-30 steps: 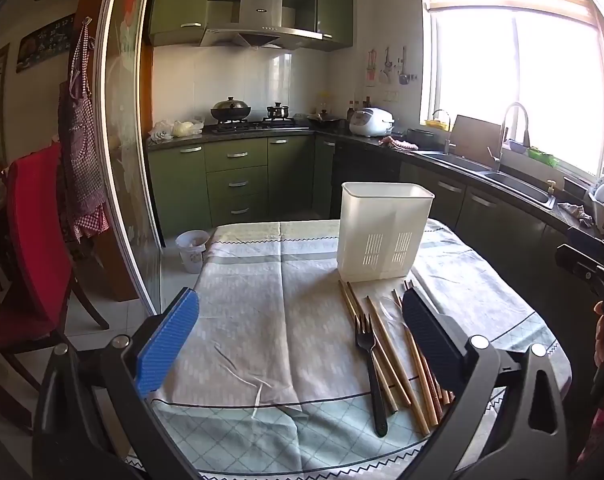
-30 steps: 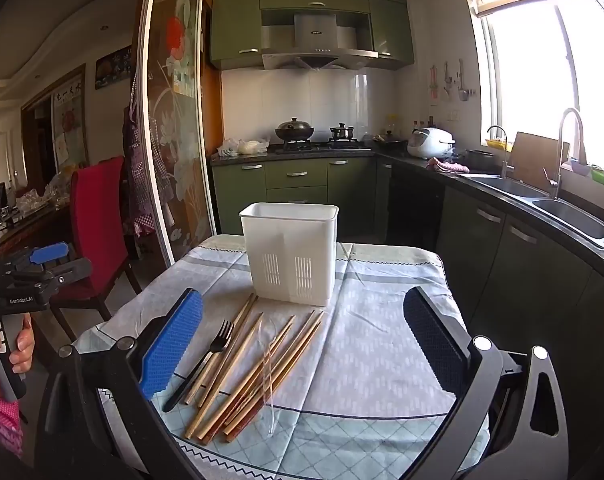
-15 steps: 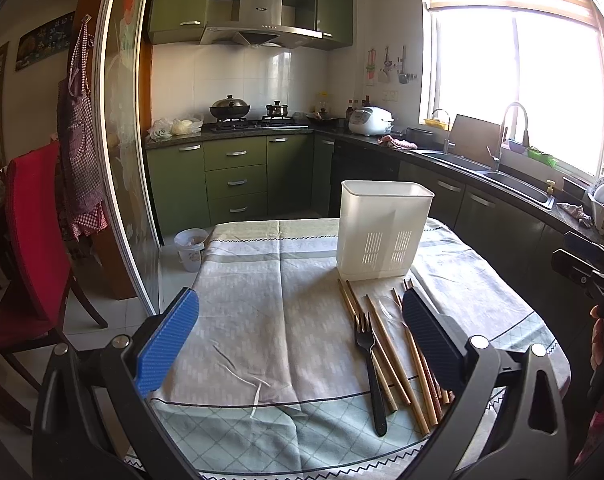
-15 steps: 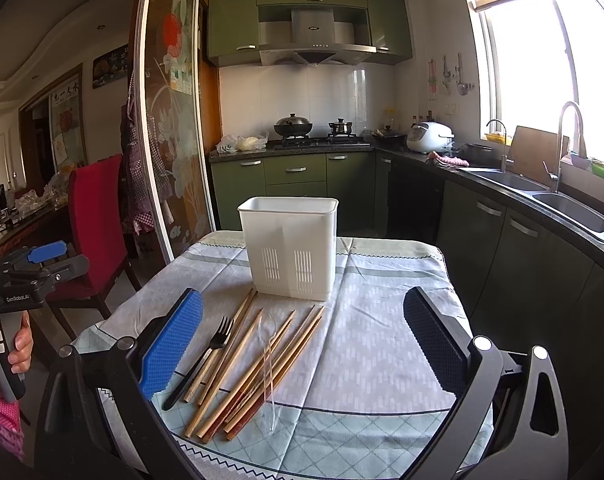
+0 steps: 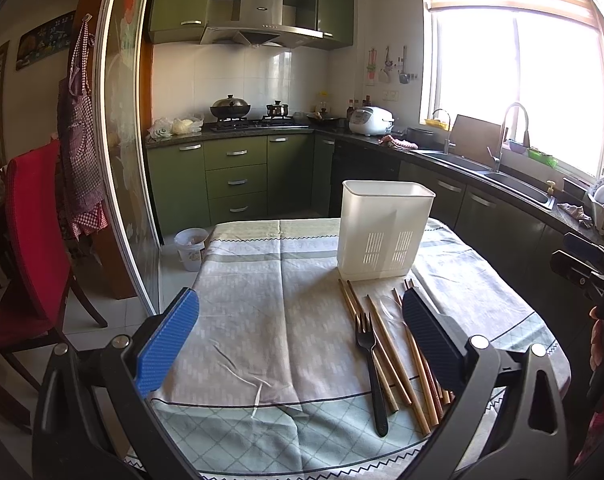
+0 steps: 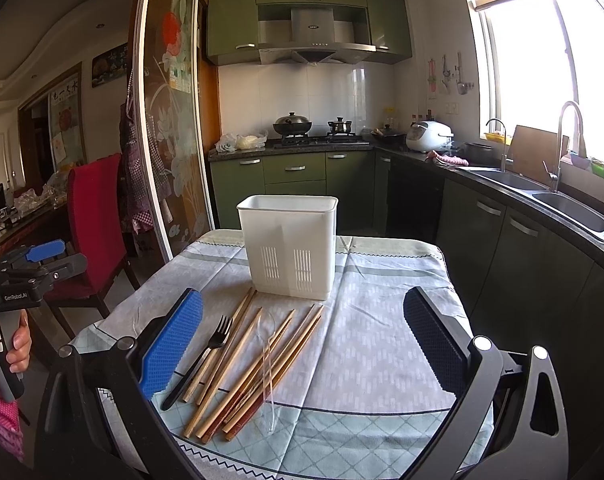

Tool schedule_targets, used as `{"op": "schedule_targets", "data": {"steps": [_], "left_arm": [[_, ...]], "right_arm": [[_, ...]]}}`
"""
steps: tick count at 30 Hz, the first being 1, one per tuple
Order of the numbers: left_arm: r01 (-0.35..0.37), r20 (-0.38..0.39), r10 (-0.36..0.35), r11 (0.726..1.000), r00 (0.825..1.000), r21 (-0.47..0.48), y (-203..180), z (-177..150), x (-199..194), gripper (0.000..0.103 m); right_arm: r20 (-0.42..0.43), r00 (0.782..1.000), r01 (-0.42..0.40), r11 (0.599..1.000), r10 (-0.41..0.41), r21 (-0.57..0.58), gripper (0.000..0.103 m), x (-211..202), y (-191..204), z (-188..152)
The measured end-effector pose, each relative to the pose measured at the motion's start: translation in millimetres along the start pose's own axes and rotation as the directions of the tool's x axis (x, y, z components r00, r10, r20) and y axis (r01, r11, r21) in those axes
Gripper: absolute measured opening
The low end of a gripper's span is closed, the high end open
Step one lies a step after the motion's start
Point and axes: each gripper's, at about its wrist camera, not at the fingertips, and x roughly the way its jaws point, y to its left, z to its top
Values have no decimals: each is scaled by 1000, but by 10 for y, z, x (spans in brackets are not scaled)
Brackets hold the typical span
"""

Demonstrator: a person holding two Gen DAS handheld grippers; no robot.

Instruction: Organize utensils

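My left gripper (image 5: 299, 340) hangs above the near edge of the table with its fingers spread wide and nothing between them; its right pad (image 5: 430, 334) sits over the wooden chopsticks (image 5: 398, 356), while the blue left pad (image 5: 167, 344) is over bare cloth. My right gripper (image 6: 302, 344) is spread just as wide and just as empty — its blue pad (image 6: 171, 344) is just left of the black fork (image 6: 199, 360). From that side I can see my left hand (image 6: 5, 354) wrapped round the other tool's handle at the far left. The utensils lie in one loose fan on the tablecloth (image 6: 382, 352): the fork on the left, then the chopsticks (image 6: 245, 364) side by side, with a clear plastic spoon (image 6: 267, 364) resting across them, hard to make out. Just beyond their far tips stands the white utensil holder (image 6: 289, 246), upright, slotted near its base; nothing shows above its rim. Farther off — a red chair (image 5: 33, 240) on the left, green cabinets (image 5: 237, 176) with a stove at the back, and a sink (image 6: 570, 212) under the bright window on the right.
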Motion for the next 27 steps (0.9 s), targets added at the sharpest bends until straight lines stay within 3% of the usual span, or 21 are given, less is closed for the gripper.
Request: {"op": "schedule_targets", "data": {"steps": [27], "left_arm": [[13,-16,-13,1000,1000,-4,3,-14,41,97]], "right_arm": [[0,1000,-1,1000,1,0,99,1,0,2]]}}
